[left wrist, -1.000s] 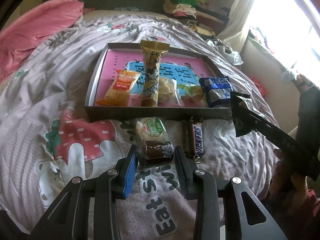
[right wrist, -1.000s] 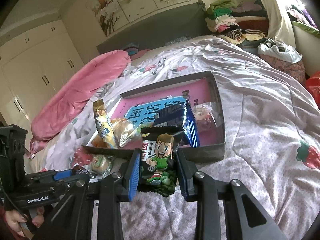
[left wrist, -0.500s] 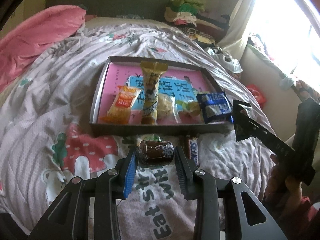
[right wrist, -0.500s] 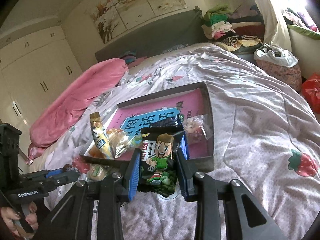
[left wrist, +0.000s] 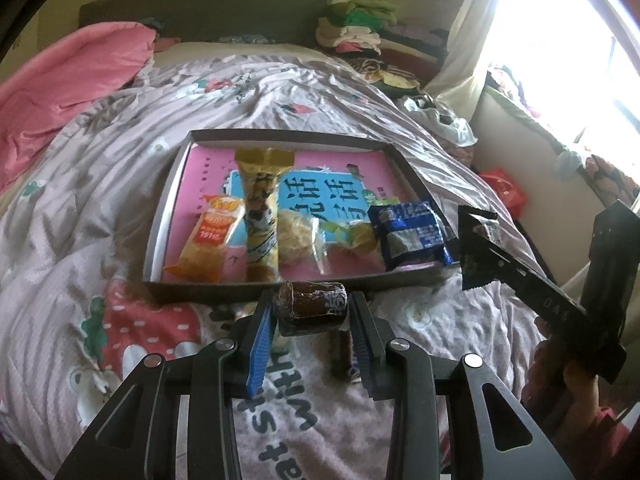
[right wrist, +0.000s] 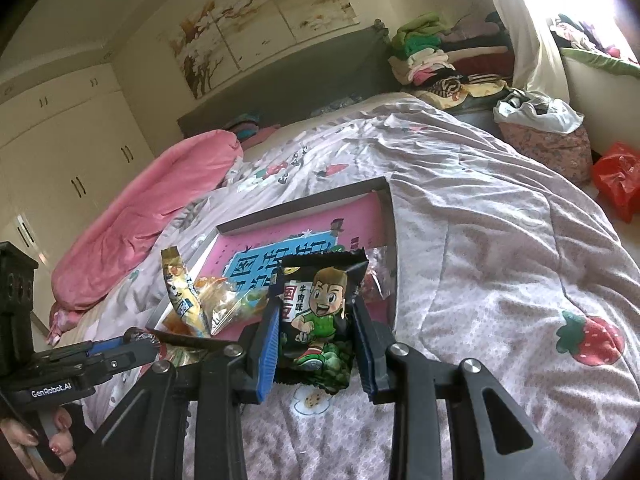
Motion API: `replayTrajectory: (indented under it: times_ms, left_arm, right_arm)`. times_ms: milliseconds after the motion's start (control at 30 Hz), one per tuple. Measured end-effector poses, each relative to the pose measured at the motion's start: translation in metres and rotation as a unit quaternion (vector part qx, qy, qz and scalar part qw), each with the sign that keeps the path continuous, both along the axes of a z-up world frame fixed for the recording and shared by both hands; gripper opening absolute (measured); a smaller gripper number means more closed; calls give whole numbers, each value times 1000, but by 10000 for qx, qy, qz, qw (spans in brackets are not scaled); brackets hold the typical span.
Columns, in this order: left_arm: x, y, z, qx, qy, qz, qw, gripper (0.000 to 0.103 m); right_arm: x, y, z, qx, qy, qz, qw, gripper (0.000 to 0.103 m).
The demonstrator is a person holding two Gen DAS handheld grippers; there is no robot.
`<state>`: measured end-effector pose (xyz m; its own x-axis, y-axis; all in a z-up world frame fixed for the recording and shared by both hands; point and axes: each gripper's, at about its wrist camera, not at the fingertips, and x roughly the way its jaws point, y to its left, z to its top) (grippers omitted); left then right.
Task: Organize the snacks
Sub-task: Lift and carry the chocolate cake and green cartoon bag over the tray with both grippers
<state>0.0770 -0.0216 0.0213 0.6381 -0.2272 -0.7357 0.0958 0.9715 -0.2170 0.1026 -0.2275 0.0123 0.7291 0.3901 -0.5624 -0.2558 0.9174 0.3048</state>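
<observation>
A shallow grey box [left wrist: 168, 200] with a pink and blue bottom lies on the bed. It holds an orange packet [left wrist: 210, 236], a tall yellow packet [left wrist: 260, 212], a clear bag of pastry [left wrist: 298, 240] and a blue packet [left wrist: 412, 236]. My left gripper [left wrist: 312, 312] is shut on a small brown wrapped cake [left wrist: 312, 308], held just above the box's near wall. My right gripper [right wrist: 316, 328] is shut on a black and green cartoon snack packet [right wrist: 316, 312], held over the box's near right corner [right wrist: 390, 216]. A brown bar [left wrist: 340, 348] lies on the quilt under the left fingers.
The bed has a strawberry-print quilt [right wrist: 500, 260] and a pink duvet [left wrist: 68, 76] at the left. Folded clothes [left wrist: 360, 28] are stacked beyond the headboard. A red bag [right wrist: 616, 184] sits on the floor at the right. A person's hand [right wrist: 36, 440] holds the left gripper.
The left gripper has lifted the brown cake off the quilt and moved it toward the box's near wall. The right gripper has tilted slightly, still holding its packet.
</observation>
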Motion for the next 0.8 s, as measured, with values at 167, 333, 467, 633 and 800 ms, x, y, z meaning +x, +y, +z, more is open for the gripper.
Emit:
replayTrajectory:
  times_ms: [167,333,467,633,800]
  left_arm:
    - [7,-4,2,7,-29,3,10000,38]
    - [15,-5,2,2,-32,20,10000,37]
    - [21,-8,2,-8,-57,-25,10000,37]
    - [28,-14,2,1,-66,-54,10000,37]
    - [35,-18,2,9,-78,-64,9999,37]
  right_arm:
    - [2,-1,0,-7,-18,-12,10000,34]
    - [4,-1,1,-31,-55,-48,10000,34]
    - [5,-3,1,-13,-62,-96,9999,34]
    - [8,-7,2,-10,-89,-166,9998,34]
    - [11,-9,1,-20,-90,-237,9997,34]
